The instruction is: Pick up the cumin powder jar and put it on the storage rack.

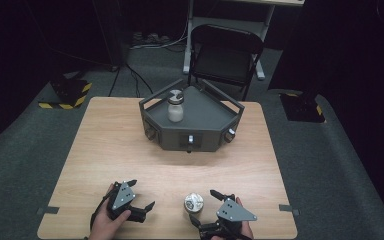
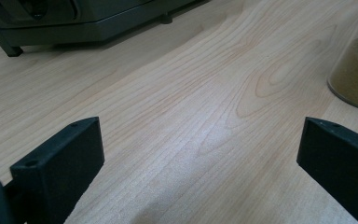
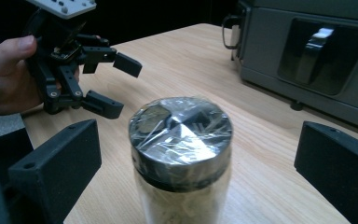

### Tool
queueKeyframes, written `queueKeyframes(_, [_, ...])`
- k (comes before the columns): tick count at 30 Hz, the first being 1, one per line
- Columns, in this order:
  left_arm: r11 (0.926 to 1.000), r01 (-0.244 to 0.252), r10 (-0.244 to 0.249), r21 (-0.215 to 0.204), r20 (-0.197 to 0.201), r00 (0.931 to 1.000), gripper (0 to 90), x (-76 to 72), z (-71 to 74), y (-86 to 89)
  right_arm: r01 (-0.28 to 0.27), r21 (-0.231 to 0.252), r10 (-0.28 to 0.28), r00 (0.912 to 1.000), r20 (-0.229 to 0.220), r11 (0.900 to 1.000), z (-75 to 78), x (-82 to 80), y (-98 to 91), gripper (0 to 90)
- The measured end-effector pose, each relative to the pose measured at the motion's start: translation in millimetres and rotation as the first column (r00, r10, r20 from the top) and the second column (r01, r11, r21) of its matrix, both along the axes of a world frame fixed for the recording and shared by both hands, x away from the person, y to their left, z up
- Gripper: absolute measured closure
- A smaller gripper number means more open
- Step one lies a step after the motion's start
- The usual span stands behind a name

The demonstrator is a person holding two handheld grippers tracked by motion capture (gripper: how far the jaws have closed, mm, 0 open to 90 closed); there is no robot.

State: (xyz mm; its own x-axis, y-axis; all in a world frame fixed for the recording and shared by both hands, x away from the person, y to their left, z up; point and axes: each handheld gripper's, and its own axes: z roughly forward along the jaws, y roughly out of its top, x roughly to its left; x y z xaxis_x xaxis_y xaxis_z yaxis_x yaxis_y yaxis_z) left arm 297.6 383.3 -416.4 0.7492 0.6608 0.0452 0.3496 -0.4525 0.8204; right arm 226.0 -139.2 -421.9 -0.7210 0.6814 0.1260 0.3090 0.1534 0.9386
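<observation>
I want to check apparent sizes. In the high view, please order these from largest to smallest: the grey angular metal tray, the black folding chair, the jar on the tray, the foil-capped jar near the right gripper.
1. black folding chair and grey angular metal tray: similar, unsure, since the chair stands farther away.
2. jar on the tray.
3. foil-capped jar near the right gripper.

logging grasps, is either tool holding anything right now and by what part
Nothing is held. The right tool stands open around the foil-capped glass jar of powder, jaws apart from it; the left tool is open over bare wood.
</observation>
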Motion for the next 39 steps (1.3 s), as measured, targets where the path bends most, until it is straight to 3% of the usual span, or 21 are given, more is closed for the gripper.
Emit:
queueKeyframes(12, [1.0000, 0.004, -0.004, 0.004, -0.004, 1.0000, 0.9, 1.0, 0.7, -0.2, 0.001, -0.007, -0.001, 0.9997, -0.023, 1.0000, -9.5, 4.6, 12.0, 1.0])
queueKeyframes(21, [1.0000, 0.006, -0.006, 0.007, -0.003, 1.0000, 0.9, 0.9, 0.6, -0.8, 0.014, 0.018, -0.013, 0.9995, -0.028, 0.9997, -16.2, 5.3, 15.0, 9.3])
queueKeyframes(39, [1.0000, 0.004, -0.004, 0.006, -0.004, 1.0000, 0.9, 1.0, 0.9, -0.5, 0.025, 0.021, -0.026, 0.9994, 0.022, 0.9994, -23.7, -0.1, 17.9, 29.9])
